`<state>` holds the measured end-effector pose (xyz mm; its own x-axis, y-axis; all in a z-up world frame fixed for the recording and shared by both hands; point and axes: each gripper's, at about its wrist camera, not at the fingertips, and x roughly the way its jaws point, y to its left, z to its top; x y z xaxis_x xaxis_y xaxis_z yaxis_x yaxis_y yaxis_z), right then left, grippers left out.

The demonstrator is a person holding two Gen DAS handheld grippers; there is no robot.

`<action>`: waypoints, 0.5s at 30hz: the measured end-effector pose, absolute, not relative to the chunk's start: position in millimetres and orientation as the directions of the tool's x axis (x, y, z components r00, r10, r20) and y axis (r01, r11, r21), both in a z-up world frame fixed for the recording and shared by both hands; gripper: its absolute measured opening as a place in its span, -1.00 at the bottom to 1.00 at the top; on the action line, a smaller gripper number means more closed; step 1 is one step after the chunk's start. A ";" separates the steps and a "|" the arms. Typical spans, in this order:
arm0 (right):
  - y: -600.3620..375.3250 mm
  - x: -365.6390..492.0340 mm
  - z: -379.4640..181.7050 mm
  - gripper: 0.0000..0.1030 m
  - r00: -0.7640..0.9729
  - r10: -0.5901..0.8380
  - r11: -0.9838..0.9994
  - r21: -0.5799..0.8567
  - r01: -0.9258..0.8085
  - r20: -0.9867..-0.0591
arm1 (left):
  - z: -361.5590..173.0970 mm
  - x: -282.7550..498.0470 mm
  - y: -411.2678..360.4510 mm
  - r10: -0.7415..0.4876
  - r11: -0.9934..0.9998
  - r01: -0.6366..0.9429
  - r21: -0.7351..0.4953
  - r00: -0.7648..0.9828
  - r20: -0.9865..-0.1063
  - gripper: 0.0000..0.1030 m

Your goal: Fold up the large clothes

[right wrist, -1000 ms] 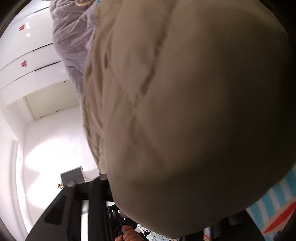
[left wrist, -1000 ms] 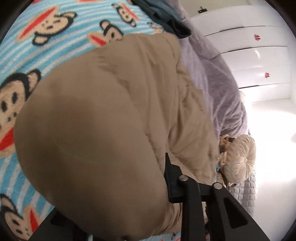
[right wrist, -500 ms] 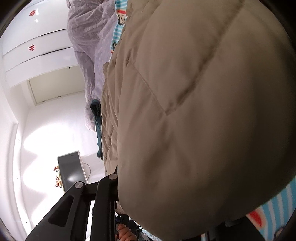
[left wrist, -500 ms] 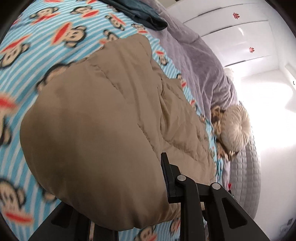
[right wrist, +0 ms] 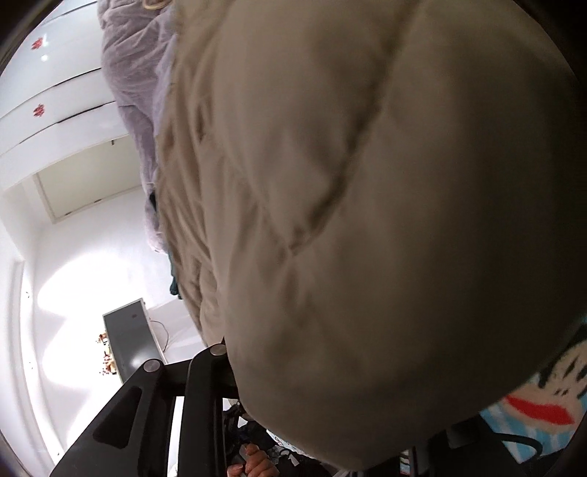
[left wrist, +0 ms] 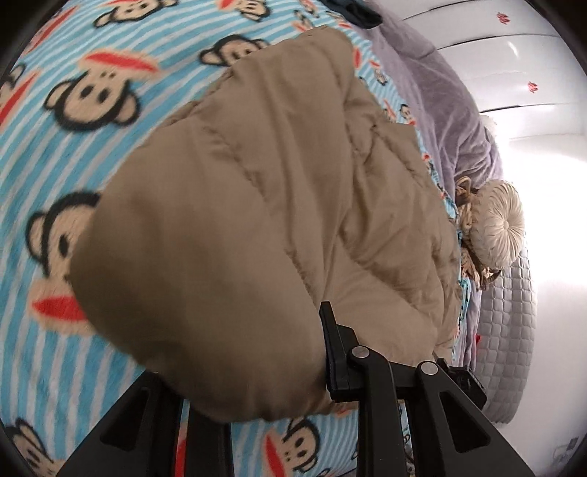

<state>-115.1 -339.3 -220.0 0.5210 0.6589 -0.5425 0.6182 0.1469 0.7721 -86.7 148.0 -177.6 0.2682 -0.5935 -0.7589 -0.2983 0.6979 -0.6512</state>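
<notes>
A large tan padded jacket (left wrist: 279,205) lies on a bed with a blue striped monkey-print blanket (left wrist: 73,121). My left gripper (left wrist: 256,370) is shut on a thick puffed edge of the jacket, which bulges between the black fingers (left wrist: 334,352) and hides the left one. In the right wrist view the same jacket (right wrist: 367,205) fills most of the frame. My right gripper (right wrist: 330,400) is shut on another part of its edge, with only the left finger (right wrist: 205,370) showing.
A grey-purple quilt (left wrist: 451,110) lies along the far side of the bed, with a cream round cushion (left wrist: 495,227) and a dark blue garment (left wrist: 359,14). White wardrobe doors (left wrist: 532,73) stand beyond. A grey screen (right wrist: 132,345) stands by the white wall.
Both grippers have shifted with the jacket still held. The left view has swung so more blanket shows at the left. The right view has swung so the jacket covers the blanket at the top.
</notes>
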 end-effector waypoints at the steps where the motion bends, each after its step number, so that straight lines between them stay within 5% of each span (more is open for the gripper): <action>1: -341.3 -112.8 -219.5 -0.33 0.519 0.658 0.147 0.768 0.623 -0.546 | -177.7 -88.1 148.9 -0.587 0.702 -0.304 -0.644 0.265 -0.765 -0.39; 15: -343.8 -144.5 -192.1 0.09 0.370 0.635 0.324 0.669 0.669 -0.678 | -125.9 -115.8 169.8 -0.386 0.858 -0.260 -0.443 0.243 -0.890 -0.28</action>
